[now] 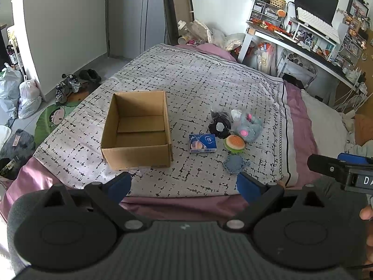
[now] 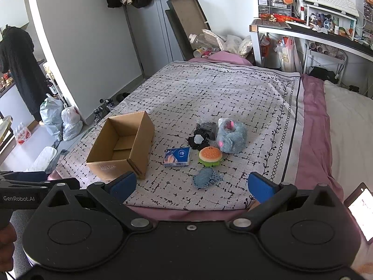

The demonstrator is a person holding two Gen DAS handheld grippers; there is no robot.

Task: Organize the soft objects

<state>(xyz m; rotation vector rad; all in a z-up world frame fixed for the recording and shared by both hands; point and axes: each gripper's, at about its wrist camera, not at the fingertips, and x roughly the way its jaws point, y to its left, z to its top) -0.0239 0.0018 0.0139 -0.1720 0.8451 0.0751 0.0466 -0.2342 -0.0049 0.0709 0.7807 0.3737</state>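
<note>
Both claws wide, empty; box [image 1: 137, 128] open, toys [image 1: 233, 130] well right

Stuff you can't really make out here

The black bundle [image 2: 205, 131] is half tucked behind the grey plush [image 2: 232, 137], your phone [image 2: 362, 212] gets chopped by the frame edge, and the tissue pack [image 2: 177, 156] print is too tiny to read.
</note>
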